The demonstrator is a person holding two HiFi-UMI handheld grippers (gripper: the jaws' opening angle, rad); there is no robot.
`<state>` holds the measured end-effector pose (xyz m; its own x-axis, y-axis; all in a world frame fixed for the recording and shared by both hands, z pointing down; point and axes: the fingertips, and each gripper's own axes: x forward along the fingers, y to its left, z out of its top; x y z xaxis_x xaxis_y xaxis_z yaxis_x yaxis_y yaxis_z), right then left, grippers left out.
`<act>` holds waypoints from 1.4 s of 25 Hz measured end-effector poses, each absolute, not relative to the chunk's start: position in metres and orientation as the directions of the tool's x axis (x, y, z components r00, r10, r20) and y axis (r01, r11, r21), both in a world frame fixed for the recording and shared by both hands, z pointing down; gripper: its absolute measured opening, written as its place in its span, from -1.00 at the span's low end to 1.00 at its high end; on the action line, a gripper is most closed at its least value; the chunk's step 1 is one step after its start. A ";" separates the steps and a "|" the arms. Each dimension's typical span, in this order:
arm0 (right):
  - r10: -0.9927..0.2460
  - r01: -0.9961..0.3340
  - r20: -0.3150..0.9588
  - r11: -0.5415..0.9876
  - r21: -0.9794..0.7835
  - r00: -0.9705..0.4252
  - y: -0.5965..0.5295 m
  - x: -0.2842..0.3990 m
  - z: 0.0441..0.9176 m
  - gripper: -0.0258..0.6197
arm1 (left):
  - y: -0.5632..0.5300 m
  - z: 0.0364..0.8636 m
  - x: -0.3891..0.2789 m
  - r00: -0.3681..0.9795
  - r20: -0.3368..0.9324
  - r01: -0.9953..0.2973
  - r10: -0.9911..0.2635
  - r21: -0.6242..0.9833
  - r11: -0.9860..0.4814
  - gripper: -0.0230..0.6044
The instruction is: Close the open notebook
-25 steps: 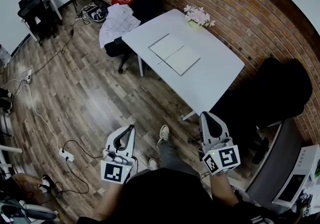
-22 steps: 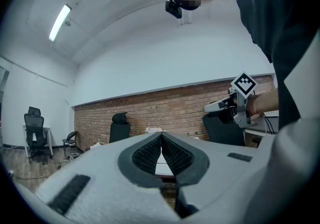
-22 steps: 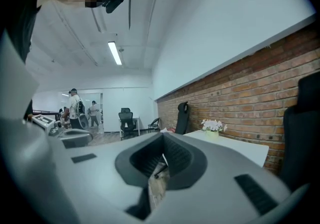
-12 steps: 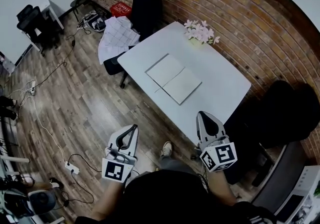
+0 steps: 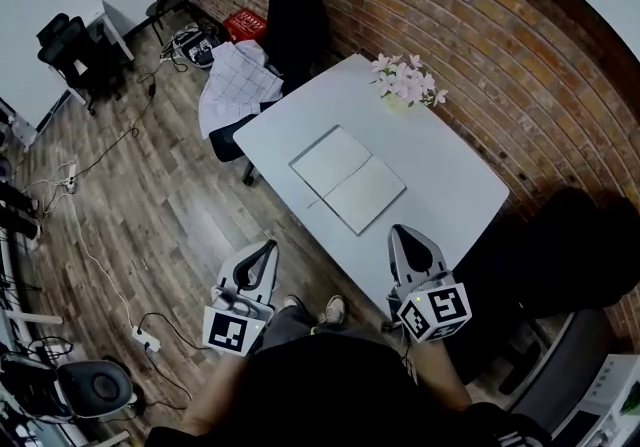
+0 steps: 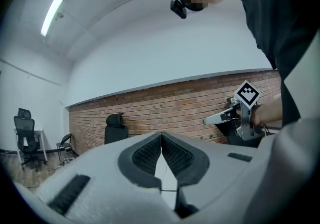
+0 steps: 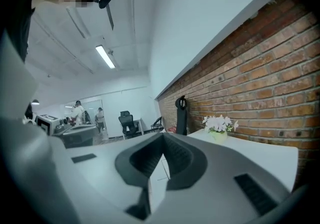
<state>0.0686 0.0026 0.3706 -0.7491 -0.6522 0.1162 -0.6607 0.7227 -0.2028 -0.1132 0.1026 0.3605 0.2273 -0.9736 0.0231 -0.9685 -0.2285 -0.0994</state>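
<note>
Your white table (image 5: 455, 180) stands against the brick wall (image 5: 500, 55). The open notebook (image 5: 348, 178) lies flat near the table's middle, both pages up. Your left gripper (image 5: 267, 248) hangs over the wooden floor (image 5: 170, 195), just off the table's near edge, its jaws pressed together on nothing. Your right gripper (image 5: 403, 233) shows over the near edge, likewise clenched and empty. The notebook lies apart from both, ahead of the fingertips and nearer the right pair. Pale flowers (image 5: 407, 83) stand at the table's far edge.
</note>
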 end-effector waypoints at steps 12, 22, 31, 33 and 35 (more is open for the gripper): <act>-0.739 -0.774 0.233 0.598 -0.208 -0.633 -0.041 0.065 0.406 -0.88 | 0.024 0.385 -0.138 0.355 0.069 -0.932 -0.932 -0.049 -0.359 -0.85; -0.756 -0.868 0.426 0.430 -0.250 -0.497 -0.086 0.061 0.496 -0.88 | -0.052 0.426 -0.173 0.426 0.125 -0.903 -0.896 -0.002 -0.429 -0.84; -0.739 -0.911 0.534 0.346 -0.224 -0.411 -0.119 0.052 0.553 -0.88 | -0.101 0.482 -0.184 0.504 0.209 -0.858 -0.838 0.008 -0.514 -0.83; -0.728 -0.919 0.562 0.323 -0.225 -0.393 -0.121 0.051 0.569 -0.88 | -0.114 0.498 -0.185 0.519 0.225 -0.846 -0.825 -0.005 -0.534 -0.64; -0.714 -0.928 0.593 0.302 -0.218 -0.372 -0.121 0.053 0.585 -0.88 | -0.127 0.513 -0.184 0.529 0.246 -0.836 -0.812 -0.012 -0.548 -0.61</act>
<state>0.0529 -0.1215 0.5849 -0.3718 -0.7144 0.5928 -0.9280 0.3019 -0.2183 -0.1843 -0.1266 0.5129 0.5292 -0.8121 0.2461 -0.8361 -0.5485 -0.0121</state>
